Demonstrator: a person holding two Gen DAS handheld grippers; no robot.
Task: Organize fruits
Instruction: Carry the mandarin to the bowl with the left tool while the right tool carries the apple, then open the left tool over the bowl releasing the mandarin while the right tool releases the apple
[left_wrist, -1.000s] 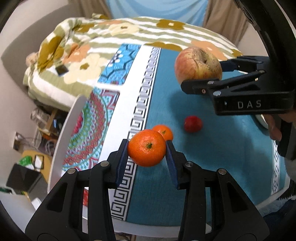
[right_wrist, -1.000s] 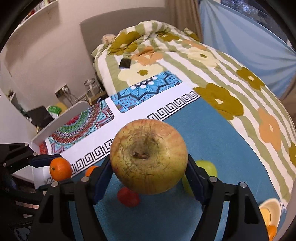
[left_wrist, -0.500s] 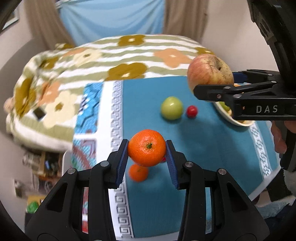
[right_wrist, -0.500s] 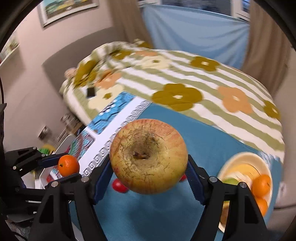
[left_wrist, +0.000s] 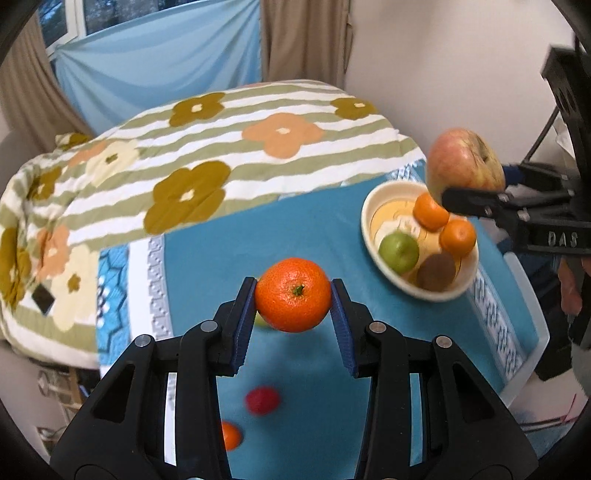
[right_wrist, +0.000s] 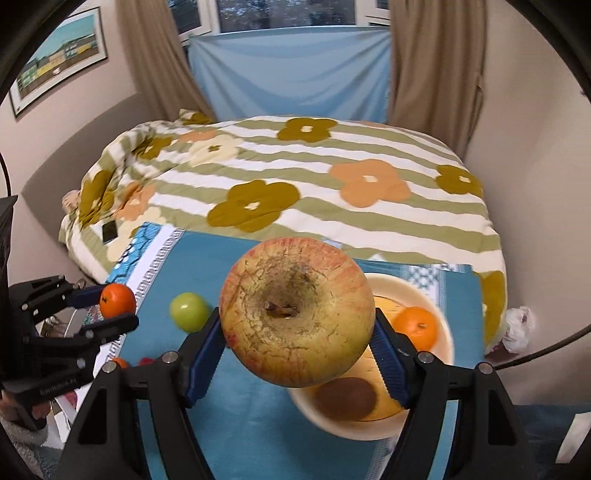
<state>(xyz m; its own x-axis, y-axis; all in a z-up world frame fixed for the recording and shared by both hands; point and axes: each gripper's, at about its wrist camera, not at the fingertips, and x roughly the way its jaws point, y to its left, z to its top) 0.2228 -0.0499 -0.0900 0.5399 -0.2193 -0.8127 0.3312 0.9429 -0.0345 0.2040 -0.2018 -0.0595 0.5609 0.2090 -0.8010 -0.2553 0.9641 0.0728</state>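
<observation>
My left gripper (left_wrist: 293, 295) is shut on an orange mandarin (left_wrist: 293, 294), held above the teal tablecloth. My right gripper (right_wrist: 297, 325) is shut on a large yellow-red apple (right_wrist: 295, 312), held just above the near-left part of a cream bowl (right_wrist: 445, 334). In the left wrist view the bowl (left_wrist: 369, 210) holds two mandarins (left_wrist: 428, 212), a green fruit (left_wrist: 399, 247) and a brown fruit (left_wrist: 436, 271); the apple (left_wrist: 463, 162) hangs over its far right rim. The left gripper (right_wrist: 110, 306) shows at the left of the right wrist view.
On the cloth lie a green fruit (right_wrist: 188, 312), a small red fruit (left_wrist: 262, 400) and another mandarin (left_wrist: 231, 435). A bed with a flowered striped quilt (right_wrist: 295, 177) runs along the table's far edge. The table's white edge (left_wrist: 528, 299) is just right of the bowl.
Both grippers have swung right with their fruits. The bowl has come into full view, and the apple now hangs over it. The loose fruits have slid down and left in view.
</observation>
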